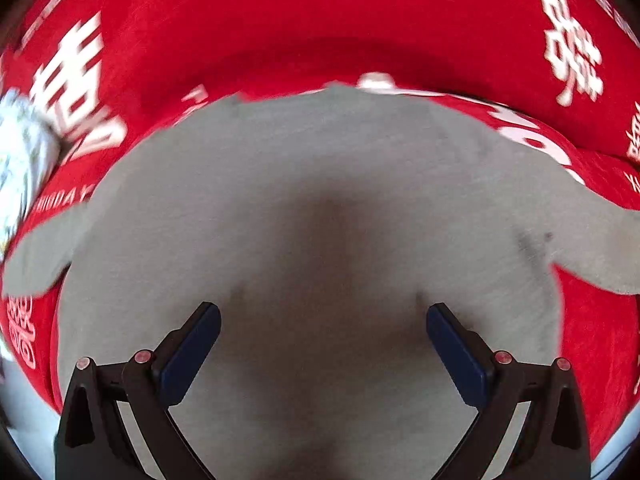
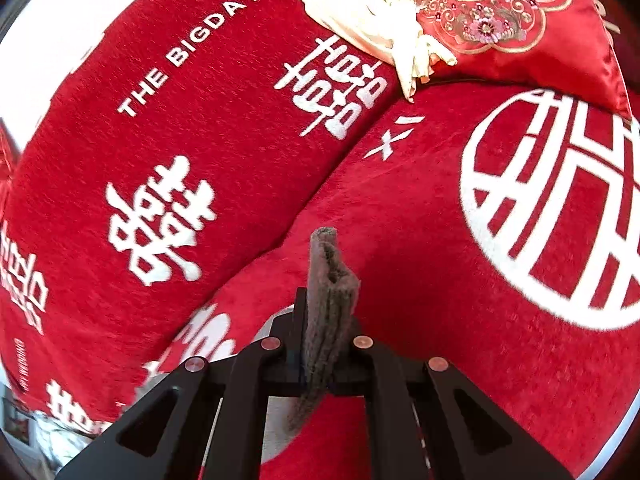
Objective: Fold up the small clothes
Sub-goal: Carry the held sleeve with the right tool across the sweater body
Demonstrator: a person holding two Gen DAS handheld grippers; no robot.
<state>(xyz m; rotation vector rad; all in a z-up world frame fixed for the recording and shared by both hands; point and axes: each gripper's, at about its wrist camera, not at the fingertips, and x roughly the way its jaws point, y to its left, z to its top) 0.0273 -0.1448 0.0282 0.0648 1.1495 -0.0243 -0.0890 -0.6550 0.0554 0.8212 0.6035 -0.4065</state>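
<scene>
A red plush sofa cover (image 2: 248, 128) printed with white double-happiness characters and the words "THE BIGDAY" fills the background of both views, drawn over a back cushion and a seat cushion with a seam running between them. In the right wrist view, a shiny red satin pillow with gold and floral embroidery (image 2: 504, 20) sits at the top right corner of the seat, and a crumpled cream-coloured cloth (image 2: 372, 20) lies against its left edge, draping down toward the seam. In the left wrist view, a small grey knitted garment (image 1: 320, 208) lies spread flat on the red cover, with a short sleeve reaching out to each side; the picture is somewhat blurred. The left gripper (image 1: 323, 344) hangs above the lower middle of this garment with its two blue-padded fingers (image 1: 192, 356) spread wide apart, holding nothing, and a dark shadow falls on the fabric between them. At the far left edge of that view a pale patterned fabric (image 1: 20, 168) shows, too smeared to identify. The right gripper (image 2: 326, 344) is clenched on a bunched edge of the grey garment (image 2: 328, 300), which stands up in a narrow fold out of the closed jaws and pokes forward above the seat cushion, while a short tail of the same fabric hangs down beneath the fingers.
</scene>
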